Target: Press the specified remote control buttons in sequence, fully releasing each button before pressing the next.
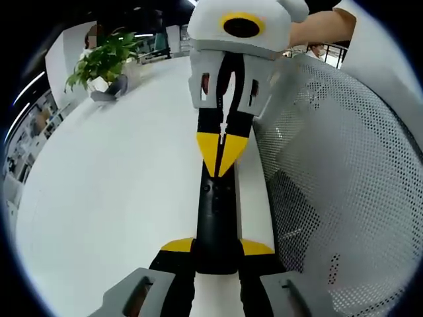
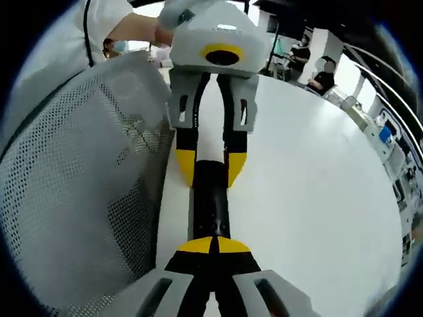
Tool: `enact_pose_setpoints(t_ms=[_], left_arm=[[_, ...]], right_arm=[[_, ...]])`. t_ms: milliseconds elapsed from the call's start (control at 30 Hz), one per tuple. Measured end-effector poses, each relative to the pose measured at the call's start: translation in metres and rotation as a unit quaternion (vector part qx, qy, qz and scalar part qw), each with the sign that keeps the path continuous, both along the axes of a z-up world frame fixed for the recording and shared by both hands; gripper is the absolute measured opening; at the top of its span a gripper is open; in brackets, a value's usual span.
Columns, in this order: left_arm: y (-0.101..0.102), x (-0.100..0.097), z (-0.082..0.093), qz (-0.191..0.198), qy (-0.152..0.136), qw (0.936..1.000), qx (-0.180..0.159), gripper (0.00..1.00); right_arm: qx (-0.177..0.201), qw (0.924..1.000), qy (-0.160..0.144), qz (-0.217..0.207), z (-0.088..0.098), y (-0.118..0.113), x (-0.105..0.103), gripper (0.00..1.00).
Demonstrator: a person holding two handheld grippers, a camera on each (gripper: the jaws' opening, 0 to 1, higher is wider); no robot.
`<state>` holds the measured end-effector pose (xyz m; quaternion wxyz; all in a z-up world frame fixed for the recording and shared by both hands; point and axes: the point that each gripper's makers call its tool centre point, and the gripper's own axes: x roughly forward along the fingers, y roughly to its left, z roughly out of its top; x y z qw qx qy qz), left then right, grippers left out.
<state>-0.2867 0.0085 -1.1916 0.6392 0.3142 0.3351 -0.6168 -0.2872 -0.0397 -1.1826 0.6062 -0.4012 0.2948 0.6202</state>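
Black remote (image 1: 215,218) lies clamped at its near end between the left gripper (image 1: 217,249) jaws; the right gripper (image 1: 222,153), jaws pinched together, presses its far end.

From the right gripper (image 2: 213,246) view, tips closed atop the remote (image 2: 211,203), left gripper (image 2: 210,166) beyond. Pressing off-centre could twist it loose over the white surface (image 2: 310,172).

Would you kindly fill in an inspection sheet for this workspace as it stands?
Surface: white table, bare where visible.
Job's things: black remote, lying lengthwise between the two tools.
Clutter: potted plant at the far edge.
Grippers: left tool clamps the remote's end from both sides; right tool has its tips together, pointing down onto the remote's top face.
Cables: nothing seen.
Surroundings: white mesh panel, probably a chair back, along the table edge; people beyond the table.
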Motion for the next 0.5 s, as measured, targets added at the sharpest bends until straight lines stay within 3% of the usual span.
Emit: enact_pose_setpoints(t_ms=[133,267,400,500], left_arm=[[0.0002,-0.0004,0.0000,-0.002,0.000,1.0000,0.001,0.24],[0.0003,-0.0006,-0.0001,-0.003,0.001,1.0000,0.002,0.24],[0.0002,-0.0007,0.0001,-0.003,0.001,1.0000,0.003,0.24],[0.0001,-0.0008,0.0002,-0.003,0.001,1.0000,0.002,0.24]], right_arm=[[-0.056,0.9982,-0.008,0.020,-0.0015,0.0006,0.0001,0.00],[-0.081,0.9962,0.020,-0.023,-0.0027,0.0012,0.0014,0.00],[-0.053,0.9915,0.058,-0.104,-0.0018,0.0015,0.0039,0.00],[0.010,0.9807,0.085,-0.175,0.0006,0.0010,0.0065,0.00]])
